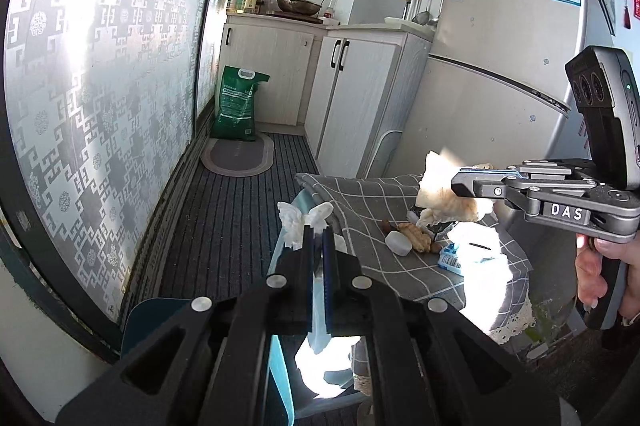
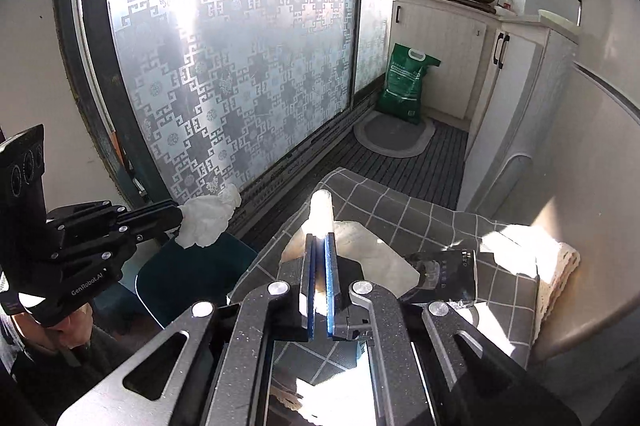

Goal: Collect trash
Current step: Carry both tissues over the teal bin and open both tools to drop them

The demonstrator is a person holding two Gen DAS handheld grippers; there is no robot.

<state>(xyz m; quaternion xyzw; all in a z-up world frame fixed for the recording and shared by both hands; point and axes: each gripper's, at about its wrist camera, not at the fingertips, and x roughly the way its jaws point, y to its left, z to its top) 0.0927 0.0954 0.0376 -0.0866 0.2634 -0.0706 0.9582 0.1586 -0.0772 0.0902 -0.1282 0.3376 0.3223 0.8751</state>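
Note:
My left gripper is shut on a crumpled white tissue and holds it over a teal bin beside the small table; it also shows in the right wrist view with the tissue. My right gripper is shut on a pale crumpled wrapper, held above the grey checked tablecloth. In the left wrist view the right gripper holds that wrapper. More trash lies on the cloth: a white cap, brown scraps, a blue-white packet.
A patterned glass sliding door runs along the left. A green sack and an oval mat lie at the far end by white cabinets. A fridge stands right of the table. A dark packet lies on the cloth.

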